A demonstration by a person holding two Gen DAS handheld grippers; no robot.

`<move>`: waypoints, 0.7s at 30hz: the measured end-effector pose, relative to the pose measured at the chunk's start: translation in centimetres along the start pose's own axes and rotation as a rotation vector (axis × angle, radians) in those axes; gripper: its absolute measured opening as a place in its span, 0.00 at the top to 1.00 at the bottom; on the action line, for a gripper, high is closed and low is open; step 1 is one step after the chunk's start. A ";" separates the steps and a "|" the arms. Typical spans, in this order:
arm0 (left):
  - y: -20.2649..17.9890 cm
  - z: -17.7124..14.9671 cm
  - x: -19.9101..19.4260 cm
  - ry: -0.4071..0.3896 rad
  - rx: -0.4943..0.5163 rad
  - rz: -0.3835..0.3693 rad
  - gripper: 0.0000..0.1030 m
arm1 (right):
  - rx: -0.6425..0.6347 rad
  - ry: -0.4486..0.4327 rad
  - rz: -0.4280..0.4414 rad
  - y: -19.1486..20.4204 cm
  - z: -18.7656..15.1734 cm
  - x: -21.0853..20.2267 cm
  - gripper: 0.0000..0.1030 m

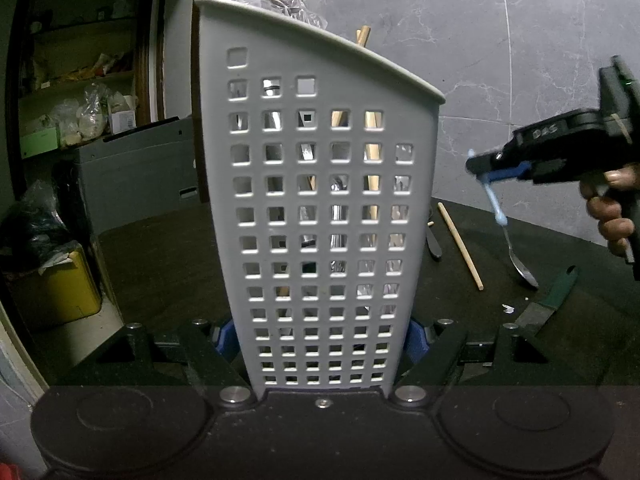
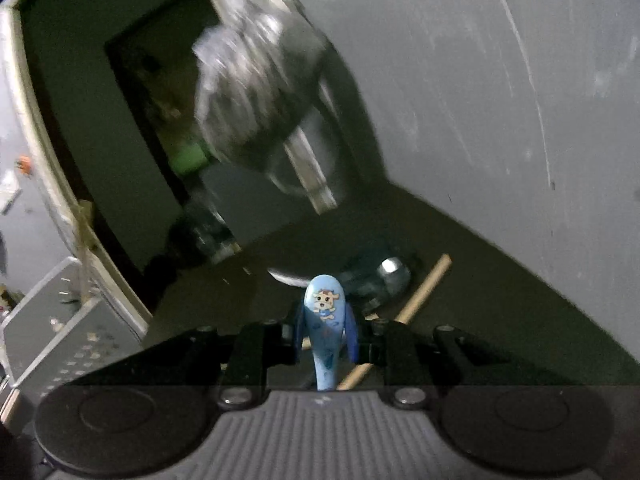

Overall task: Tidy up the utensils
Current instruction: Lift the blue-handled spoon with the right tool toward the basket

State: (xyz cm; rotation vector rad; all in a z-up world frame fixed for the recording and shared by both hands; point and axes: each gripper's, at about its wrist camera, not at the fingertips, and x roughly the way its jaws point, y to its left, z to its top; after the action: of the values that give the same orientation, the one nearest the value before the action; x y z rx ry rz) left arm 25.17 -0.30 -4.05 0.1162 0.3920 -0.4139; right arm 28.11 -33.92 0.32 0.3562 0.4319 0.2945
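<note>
Spoon with blue cartoon-printed plastic handle point(image 2: 325, 328) was clamped in right tongs point(image 2: 325, 334); left tongs point(image 1: 320, 338) clamped grey perforated plastic utensil caddy point(image 1: 320, 208) on dark table point(image 1: 160, 264).

white perforated utensil holder point(image 1: 320, 200) upright on dark table; blue-handled spoon point(image 1: 505, 226) hanging bowl-down, off table.

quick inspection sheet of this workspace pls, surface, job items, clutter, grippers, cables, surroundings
surface: dark table, white fleck near its right edge
job's things: white perforated caddy upright, already holding utensils; blue-handled spoon hanging bowl down; wooden chopstick, a dark-handled utensil and a green-handled tool lying loose
clutter: yellow box and bags on the floor at left
grippers: left gripper jaws clamp the caddy base; right gripper shut on the spoon handle
cables: nothing seen
surroundings: grey marbled wall, packed shelves at left
</note>
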 end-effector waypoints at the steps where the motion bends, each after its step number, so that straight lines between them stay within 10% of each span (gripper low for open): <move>1: 0.0 0.0 0.0 0.000 0.001 0.001 0.25 | -0.015 -0.023 0.005 0.3 0.0 -0.6 0.77; 21: -0.1 0.0 0.0 0.001 0.001 0.001 0.25 | -0.165 -0.202 0.085 4.3 0.0 -4.3 0.78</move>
State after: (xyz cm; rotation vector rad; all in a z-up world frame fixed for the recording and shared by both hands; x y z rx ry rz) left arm 25.17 -0.37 -4.01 0.1174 0.3931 -0.4132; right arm 23.52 -31.55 3.53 0.2404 0.1929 0.3706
